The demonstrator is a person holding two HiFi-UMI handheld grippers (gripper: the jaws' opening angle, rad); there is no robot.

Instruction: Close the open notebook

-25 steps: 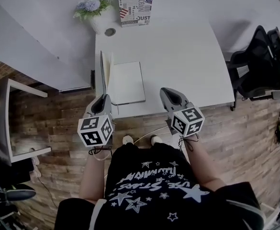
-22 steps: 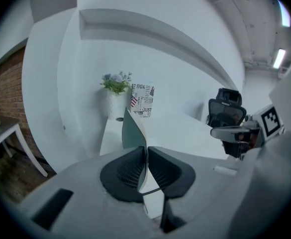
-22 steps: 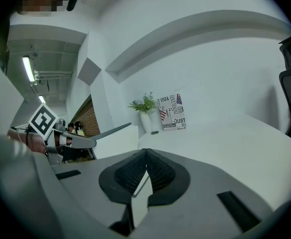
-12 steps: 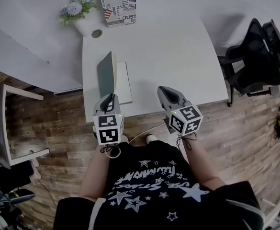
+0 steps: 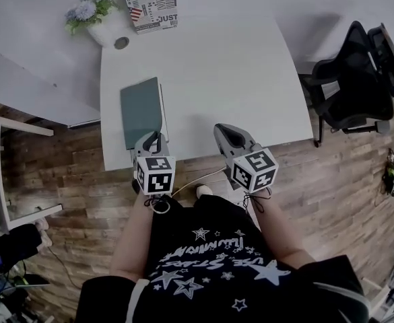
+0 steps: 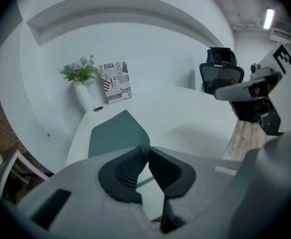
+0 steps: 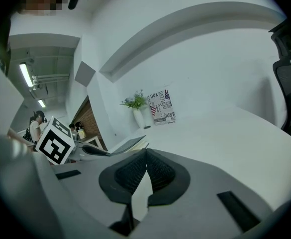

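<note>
Head view: left gripper (image 5: 151,137) fingers pinch the notebook (image 5: 141,110) by its cover, nearly flat. Lower it gently before releasing. Right gripper (image 5: 225,129) fingers are closed and empty.

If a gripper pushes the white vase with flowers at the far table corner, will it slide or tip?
The vase looks tall and narrow, with flowers spreading above, so a high push would probably tip it. A low push may slide it, since the table looks smooth. It stands near the edge and could fall.
</note>
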